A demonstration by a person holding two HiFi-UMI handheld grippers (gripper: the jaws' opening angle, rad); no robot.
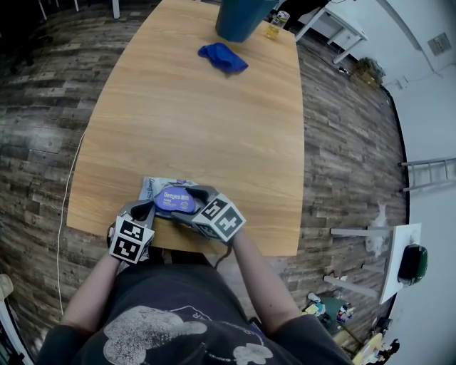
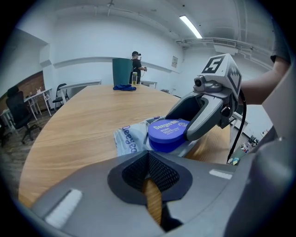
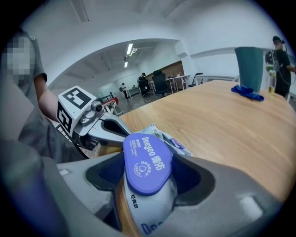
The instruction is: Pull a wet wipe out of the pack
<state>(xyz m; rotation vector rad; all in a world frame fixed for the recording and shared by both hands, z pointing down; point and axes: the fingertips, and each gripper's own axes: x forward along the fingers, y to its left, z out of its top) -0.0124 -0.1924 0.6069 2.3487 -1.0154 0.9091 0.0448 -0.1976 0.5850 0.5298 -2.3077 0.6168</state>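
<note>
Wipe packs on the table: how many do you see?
1. The wipe pack lies at the table's near edge, its purple lid between the jaws of the right gripper. The far teal bin might hide more.

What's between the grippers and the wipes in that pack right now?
The blue lid, closed over the opening of the pack; no wipe shows. The right hand-held gripper has its jaws on that lid's two sides. The left hand-held gripper is shut, empty, just short of the pack. Nothing else intervenes.
</note>
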